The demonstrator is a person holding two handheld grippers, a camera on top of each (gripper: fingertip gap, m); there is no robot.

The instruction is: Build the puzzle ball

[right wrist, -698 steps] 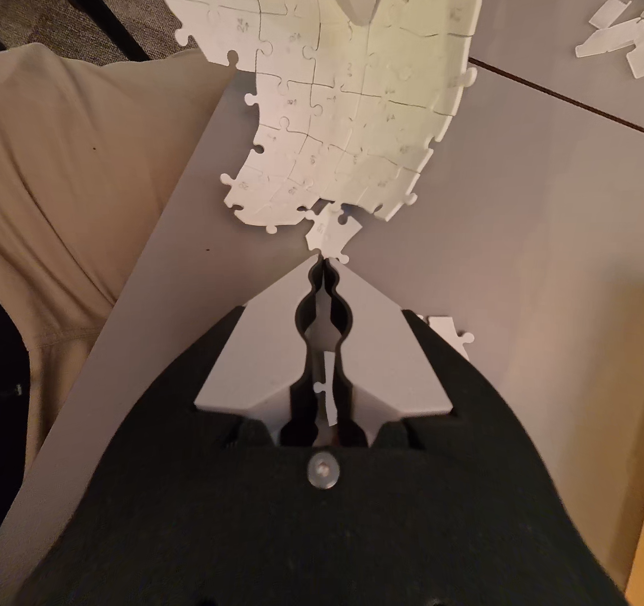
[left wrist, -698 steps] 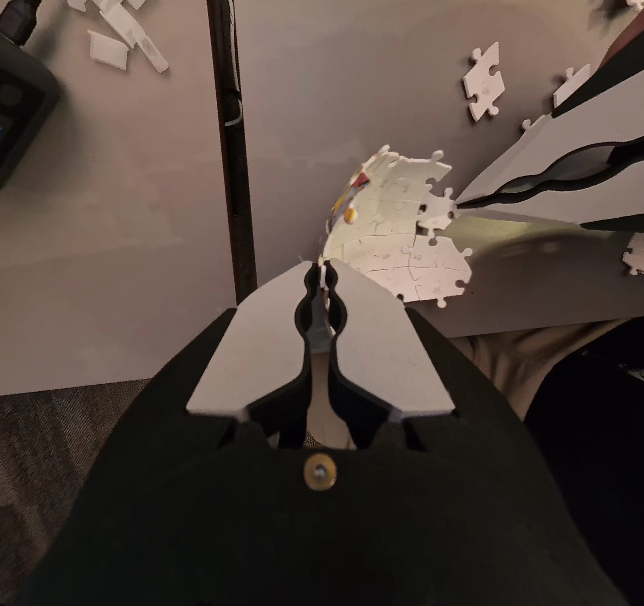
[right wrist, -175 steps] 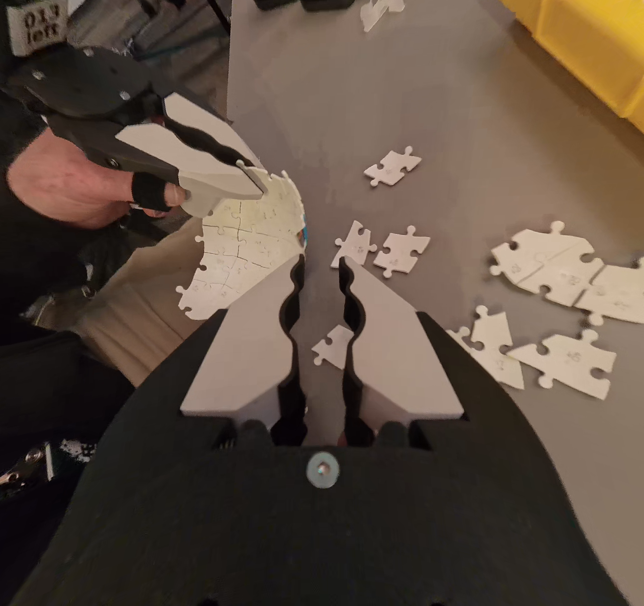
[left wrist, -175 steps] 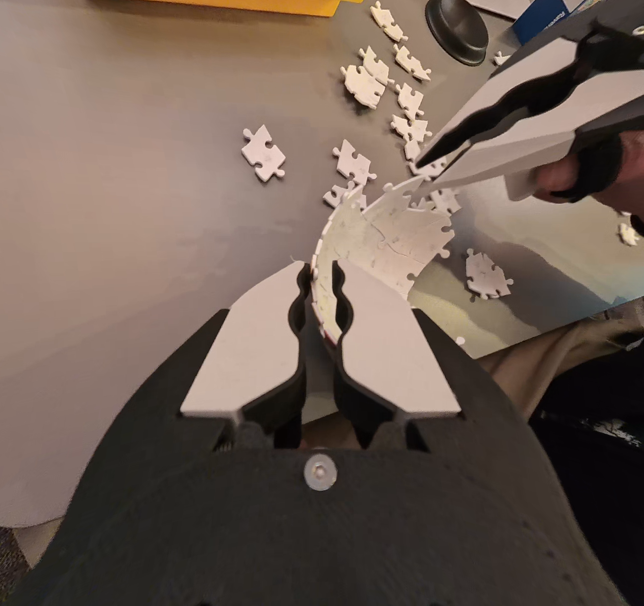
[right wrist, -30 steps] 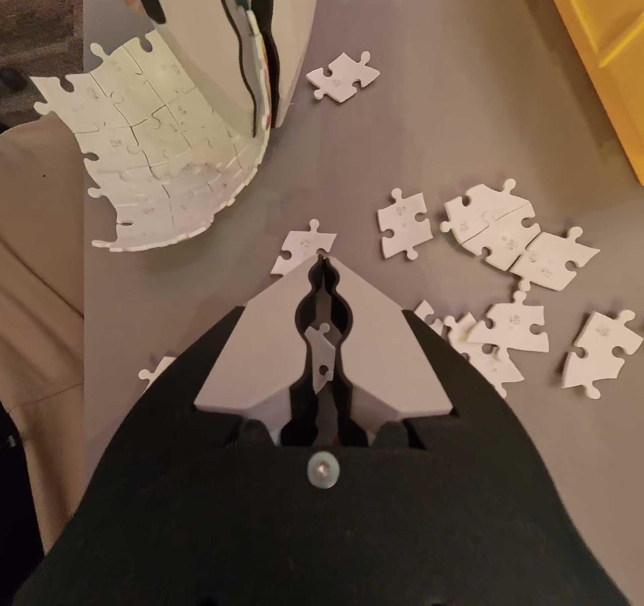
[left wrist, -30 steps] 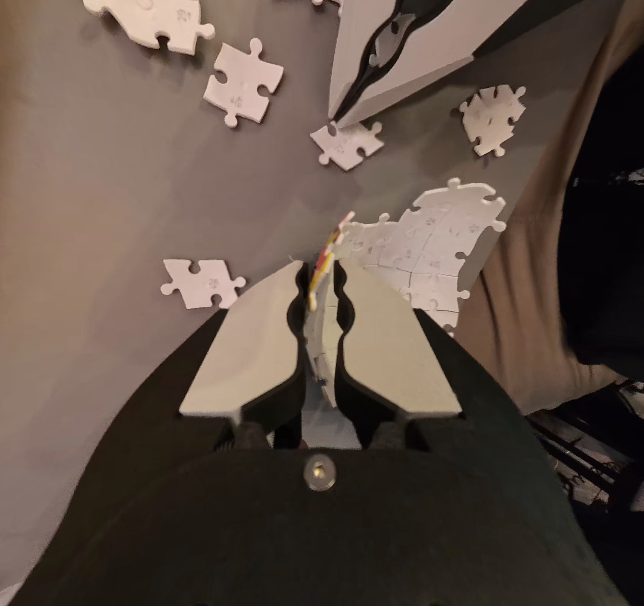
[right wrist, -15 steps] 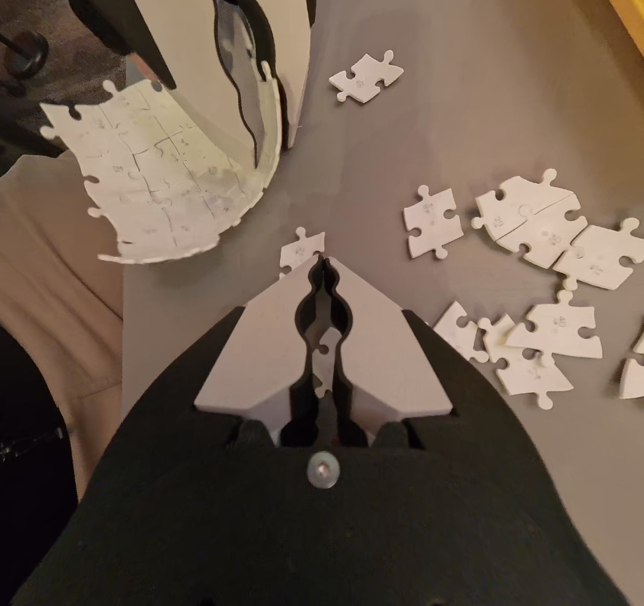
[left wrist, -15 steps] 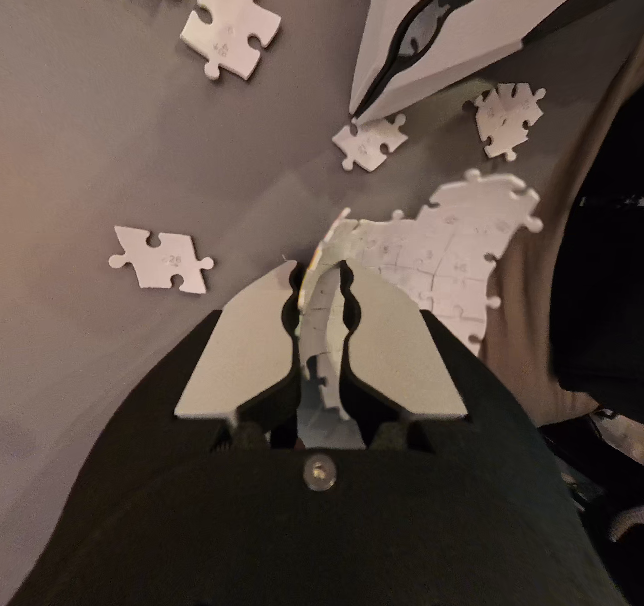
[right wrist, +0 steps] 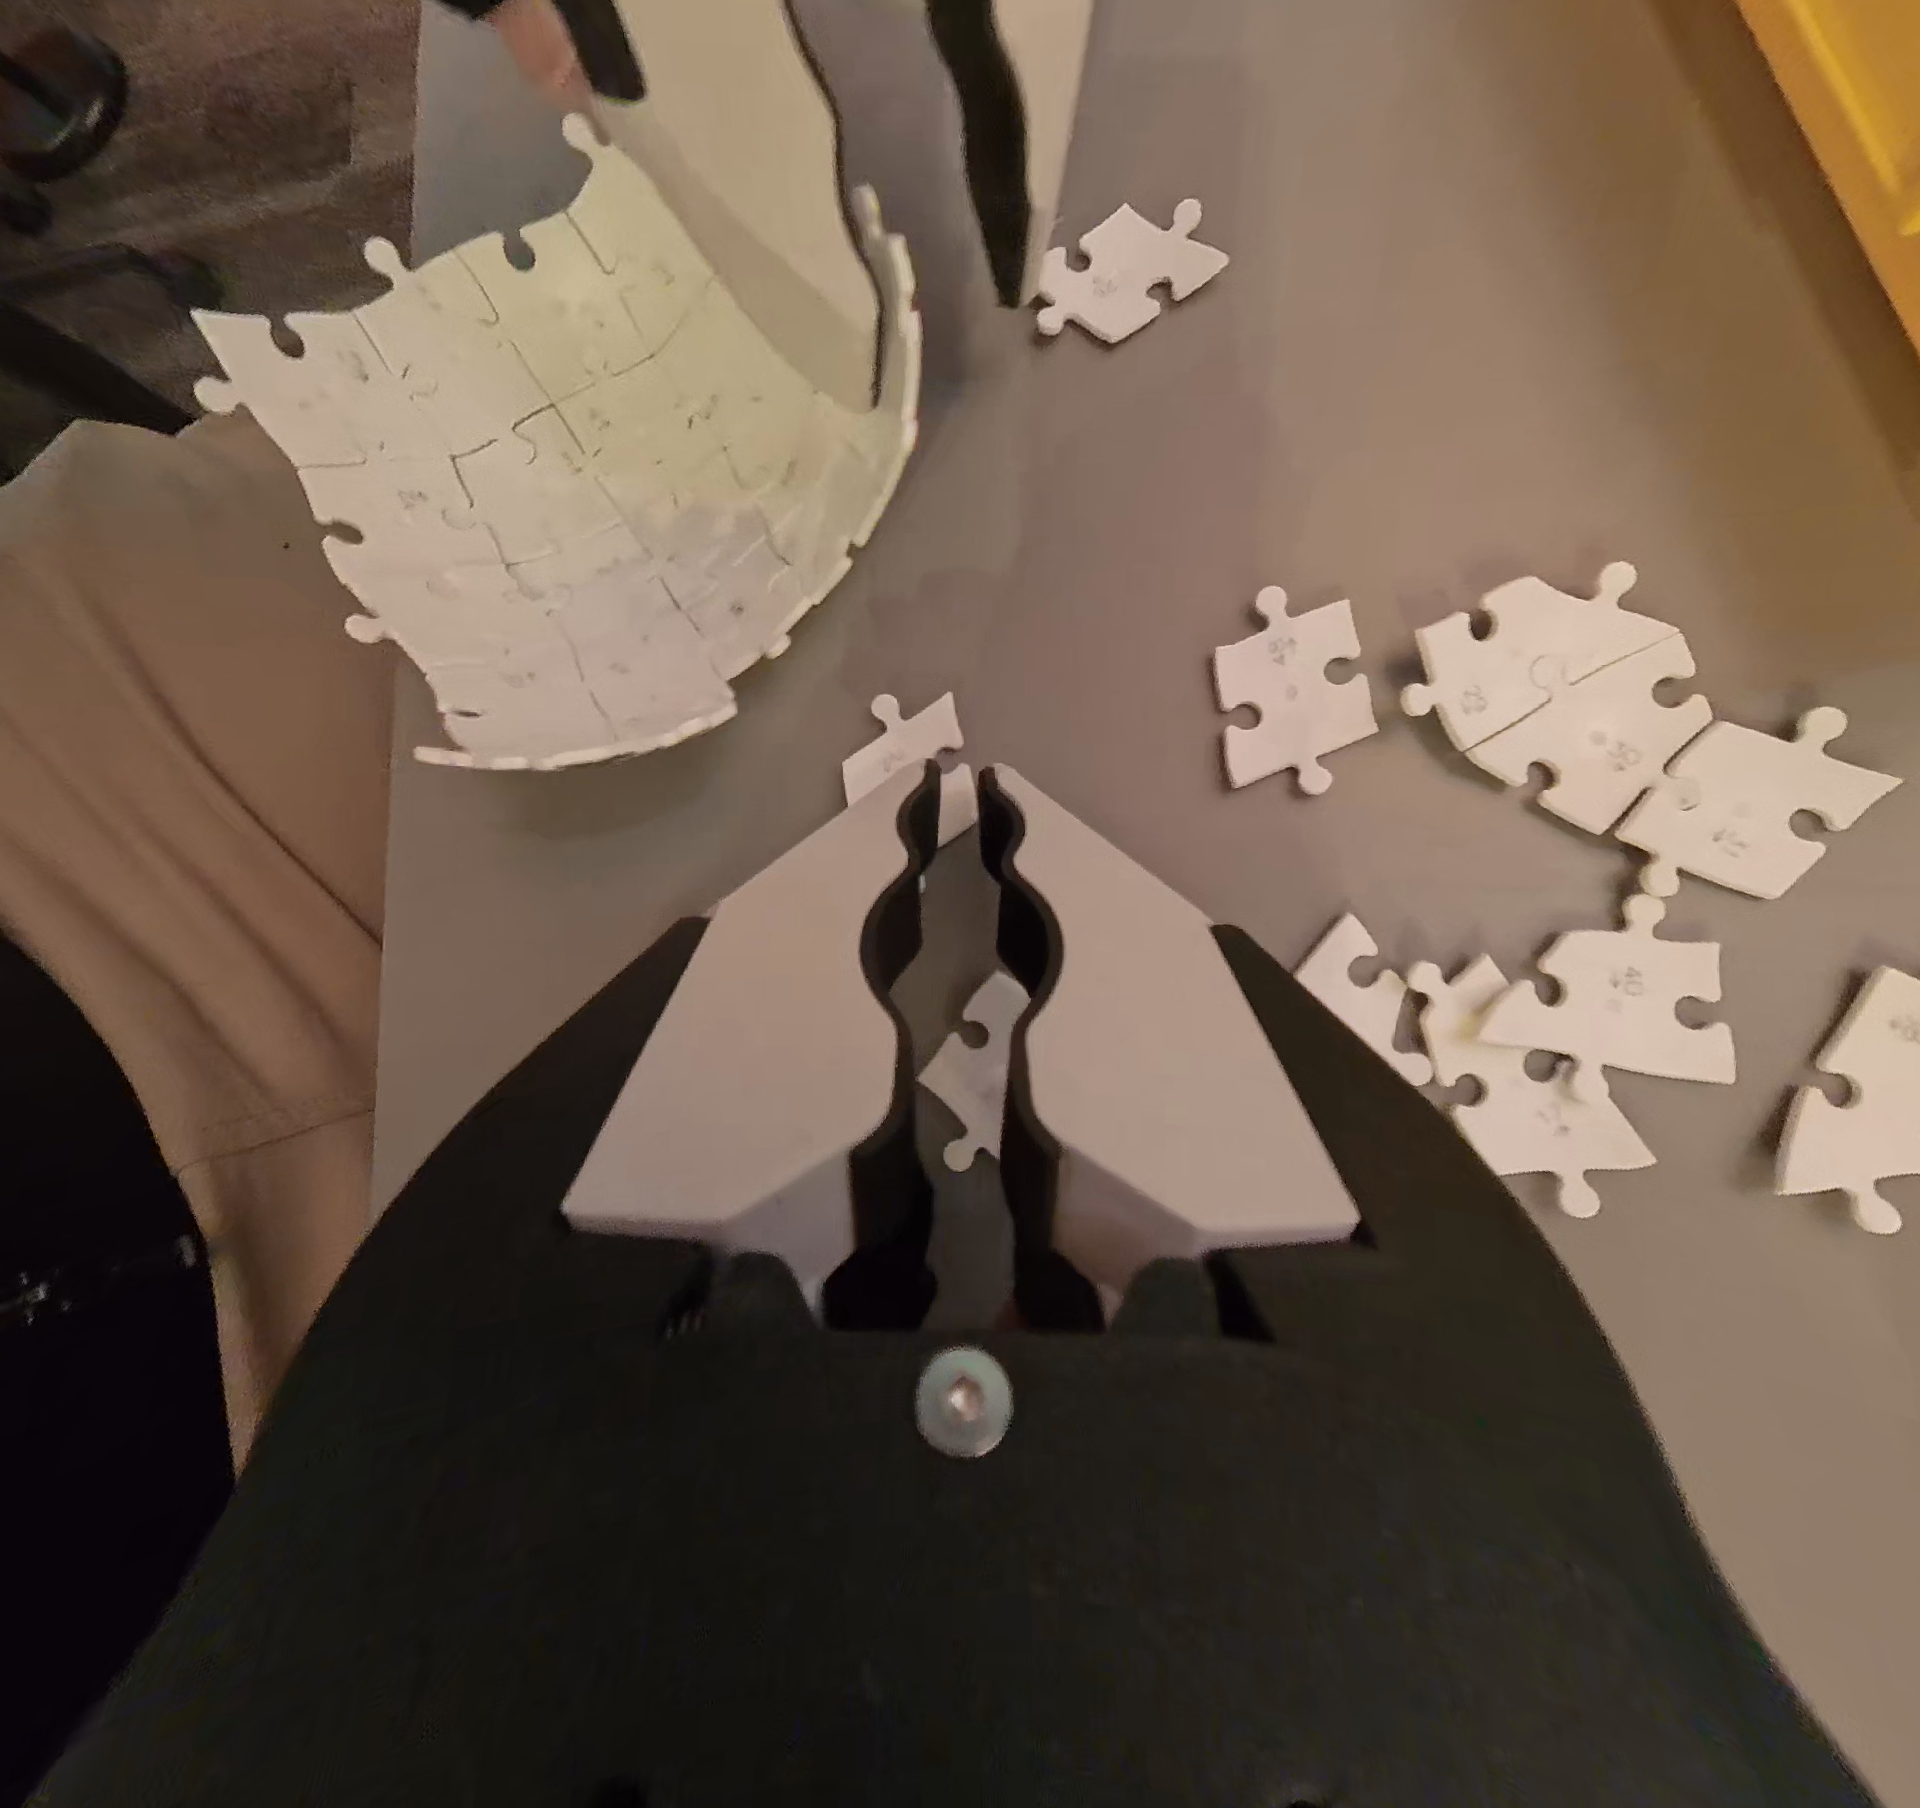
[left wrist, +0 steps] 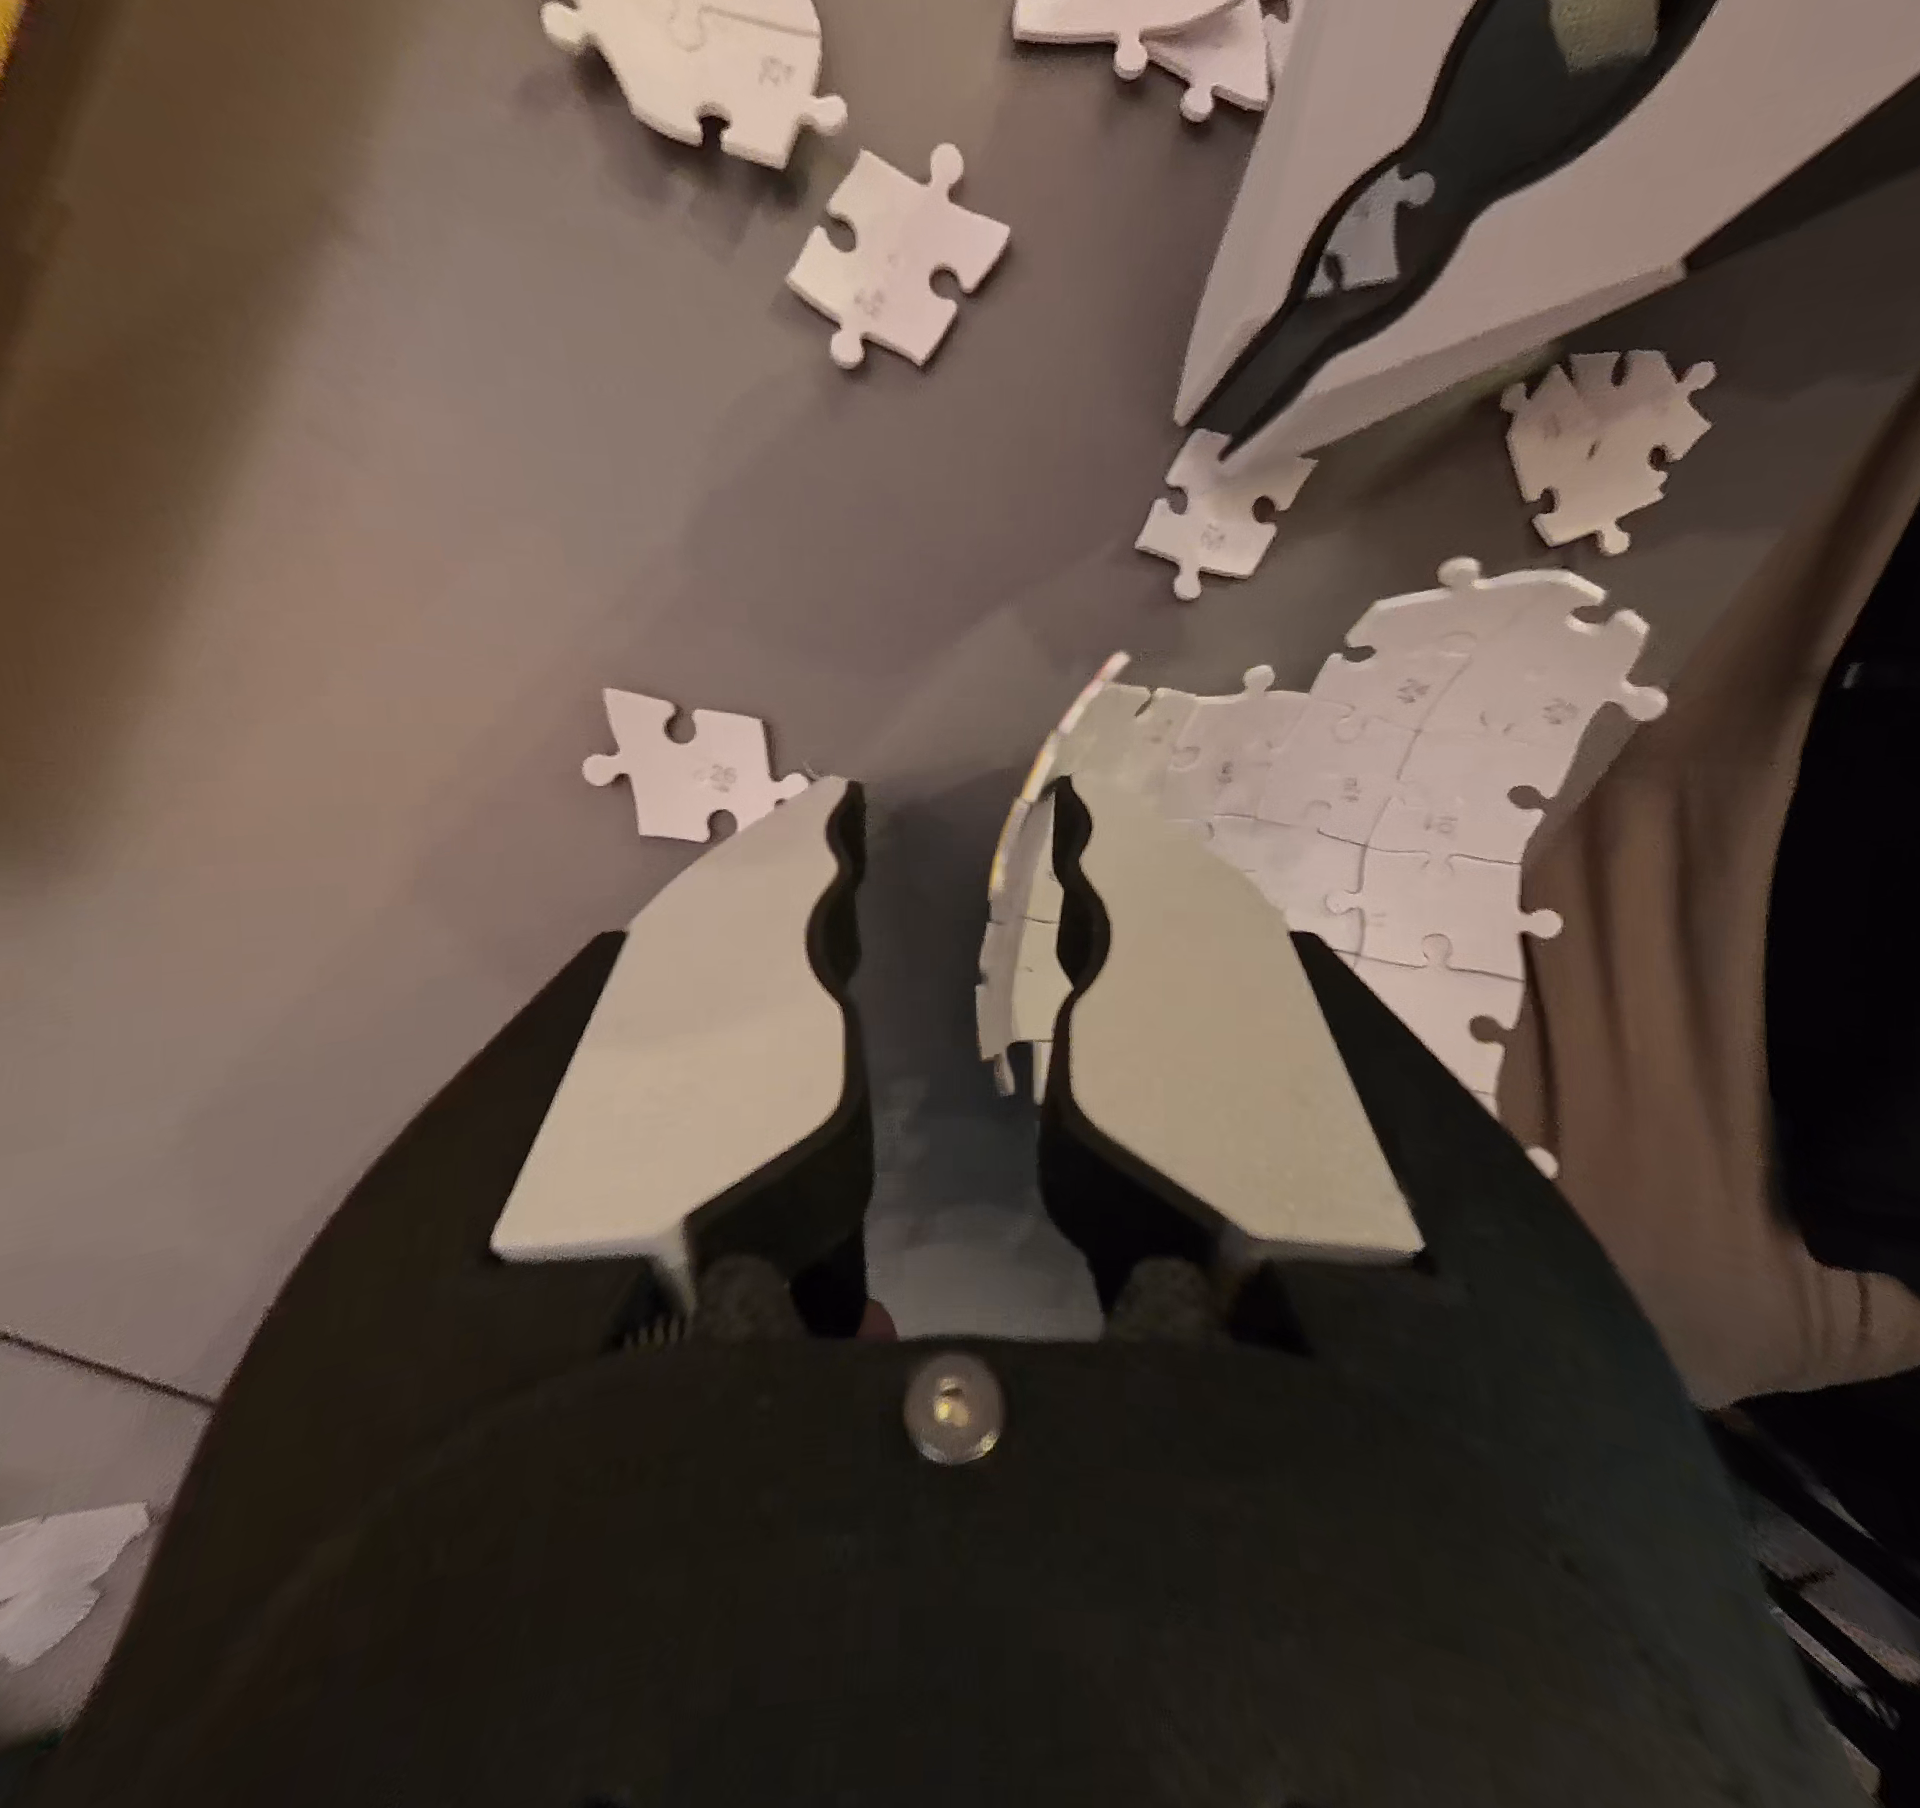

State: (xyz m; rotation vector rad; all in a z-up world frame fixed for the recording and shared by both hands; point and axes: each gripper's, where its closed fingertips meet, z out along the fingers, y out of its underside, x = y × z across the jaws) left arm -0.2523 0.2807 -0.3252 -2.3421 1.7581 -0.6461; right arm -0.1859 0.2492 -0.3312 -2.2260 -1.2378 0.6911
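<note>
The curved white puzzle-ball shell (left wrist: 1403,802) stands on its edge on the grey table (left wrist: 416,511), near the front edge. My left gripper (left wrist: 954,790) is open. The shell's rim stands between its fingers, against the right one, and is not gripped. In the right wrist view the shell (right wrist: 582,511) is at upper left with the left gripper (right wrist: 940,345) over its rim. My right gripper (right wrist: 957,771) is open by a narrow gap, tips down on a loose white piece (right wrist: 902,735) lying flat. The left wrist view shows that gripper (left wrist: 1226,439) touching the piece (left wrist: 1210,522).
Loose white pieces lie around: single ones (left wrist: 899,262) (left wrist: 691,771) (left wrist: 1605,449), a joined group (right wrist: 1558,709) and a pile (right wrist: 1558,1052) to the right. Another piece (right wrist: 982,1062) shows through the right gripper's gap. A yellow bin (right wrist: 1829,23) is far right. A person's beige trousers (right wrist: 156,771) are past the table edge. About 8 centimetres separates my left fingertips from my right.
My left gripper has opened and let go of the shell, which now stands on the table. My right gripper has opened by a narrow gap over the loose piece.
</note>
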